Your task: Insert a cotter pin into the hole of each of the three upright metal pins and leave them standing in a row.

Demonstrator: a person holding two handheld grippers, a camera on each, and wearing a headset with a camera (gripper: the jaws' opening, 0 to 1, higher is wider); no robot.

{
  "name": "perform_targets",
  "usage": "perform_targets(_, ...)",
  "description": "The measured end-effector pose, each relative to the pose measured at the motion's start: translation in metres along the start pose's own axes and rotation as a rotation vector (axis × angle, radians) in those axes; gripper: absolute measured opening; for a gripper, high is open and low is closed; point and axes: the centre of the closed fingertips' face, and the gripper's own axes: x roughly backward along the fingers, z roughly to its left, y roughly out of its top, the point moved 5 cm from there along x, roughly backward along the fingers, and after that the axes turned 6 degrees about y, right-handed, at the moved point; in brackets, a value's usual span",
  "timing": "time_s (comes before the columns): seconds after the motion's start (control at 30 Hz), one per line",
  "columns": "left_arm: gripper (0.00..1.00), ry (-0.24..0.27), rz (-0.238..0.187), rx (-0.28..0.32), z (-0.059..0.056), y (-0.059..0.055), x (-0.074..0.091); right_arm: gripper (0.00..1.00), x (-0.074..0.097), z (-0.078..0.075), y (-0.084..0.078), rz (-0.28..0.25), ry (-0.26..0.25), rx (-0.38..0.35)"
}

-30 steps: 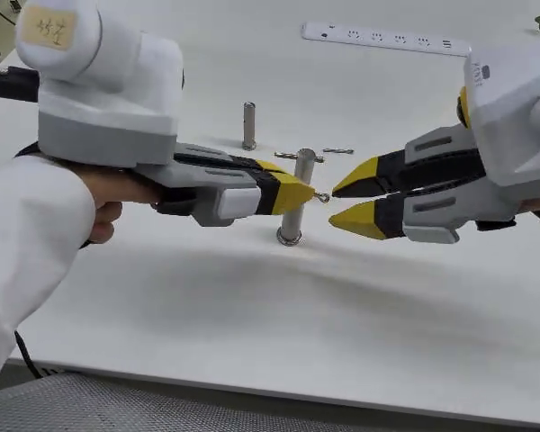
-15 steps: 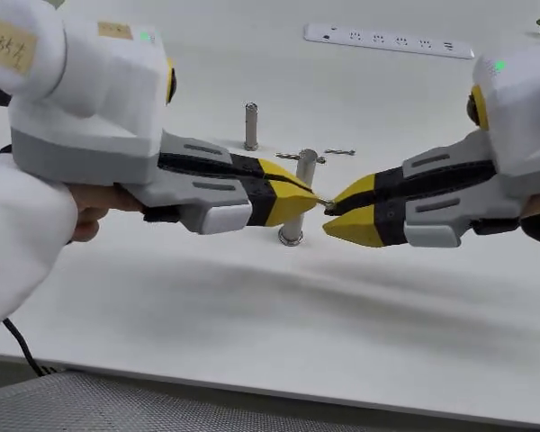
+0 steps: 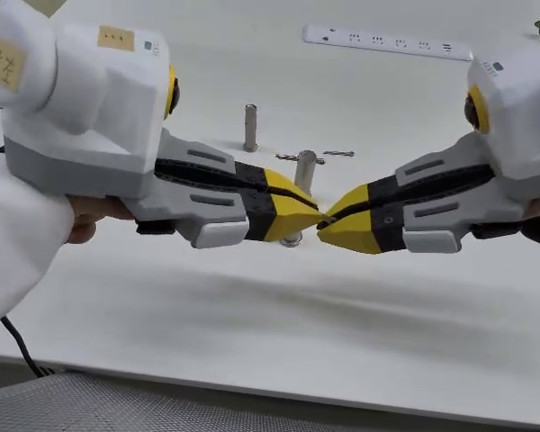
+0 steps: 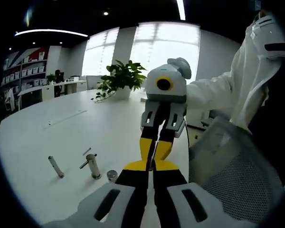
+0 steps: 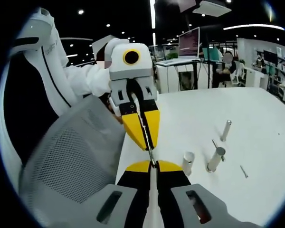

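Right gripper (image 3: 328, 226) has closed in tip-to-tip, jaws now pinched on the cotter pin (image 5: 151, 156) that the left gripper (image 3: 313, 215) clamps too.

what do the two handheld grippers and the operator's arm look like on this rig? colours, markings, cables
The left gripper and the right gripper both have white-and-grey bodies and black jaws ending in yellow wedge tips. The left one carries tan paper stickers. A black cable runs under the left arm, which wears a white sleeve.
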Motion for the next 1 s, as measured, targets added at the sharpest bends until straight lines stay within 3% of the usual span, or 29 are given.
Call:
perform_targets(0.17,0.0,-0.012,0.024,-0.02,-0.001,-0.003,0.0,0.0,0.003,0.001,0.0,-0.001,0.01,-0.021)
perform_targets(0.47,0.0,-0.035,0.055,-0.076,-0.001,-0.008,0.0,0.0,0.002,0.004,0.0,0.061,0.016,0.045)
perform_targets(0.83,0.01,-0.03,0.052,-0.089,0.009,-0.011,0.002,0.0,0.003,0.003,-0.001,0.069,-0.006,0.047)
perform_targets(1.0,0.02,-0.009,0.064,-0.072,0.02,-0.017,0.003,0.0,0.009,-0.002,-0.007,0.079,-0.036,0.036)
